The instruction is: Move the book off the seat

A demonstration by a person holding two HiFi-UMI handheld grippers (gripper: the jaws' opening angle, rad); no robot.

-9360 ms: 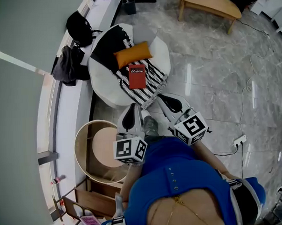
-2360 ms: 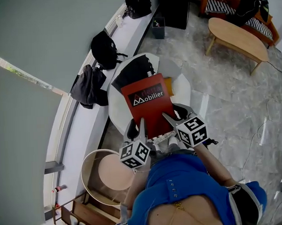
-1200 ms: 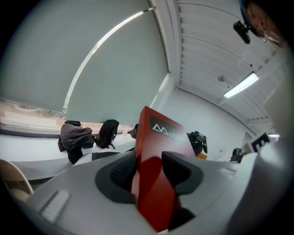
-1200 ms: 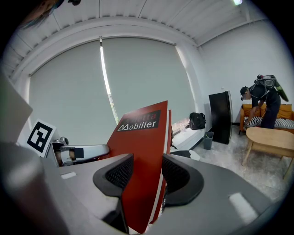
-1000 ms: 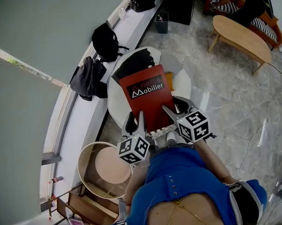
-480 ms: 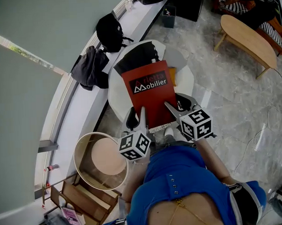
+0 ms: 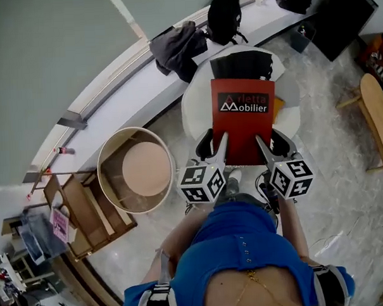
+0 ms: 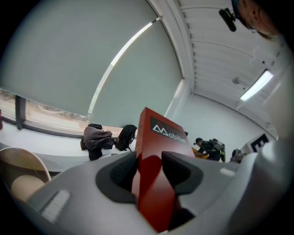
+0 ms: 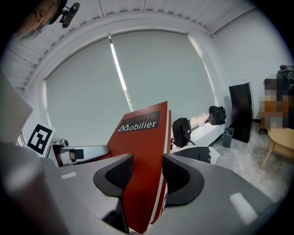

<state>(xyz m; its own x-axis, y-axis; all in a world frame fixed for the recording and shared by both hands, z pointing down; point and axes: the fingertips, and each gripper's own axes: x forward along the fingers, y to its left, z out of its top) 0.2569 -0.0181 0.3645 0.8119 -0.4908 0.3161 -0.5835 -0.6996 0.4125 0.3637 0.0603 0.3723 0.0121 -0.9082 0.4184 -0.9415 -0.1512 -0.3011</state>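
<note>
A large red book (image 7: 242, 120) with a black title band is lifted in the air above the round white seat (image 7: 193, 111). My left gripper (image 7: 211, 148) is shut on the book's near left corner, and my right gripper (image 7: 272, 145) is shut on its near right corner. In the left gripper view the red book (image 8: 154, 174) is squeezed between the dark pads (image 8: 120, 172). The right gripper view shows the red book (image 9: 140, 165) held upright between its pads (image 9: 121, 172), with the left gripper's marker cube (image 9: 39, 137) beyond. A black and white throw (image 7: 241, 64) and an orange cushion (image 7: 278, 107) remain on the seat.
A round wooden side table (image 7: 136, 169) stands to the seat's left, with a wooden crate (image 7: 80, 211) beyond it. Dark bags (image 7: 177, 45) lie on the white window ledge (image 7: 113, 99). A wooden bench (image 7: 374, 119) is at the right edge, on the marble floor.
The head view has swung round, so the seat, ledge and side table now lie turned in the picture. Both grippers still hold the book, which has shifted slightly with them.
</note>
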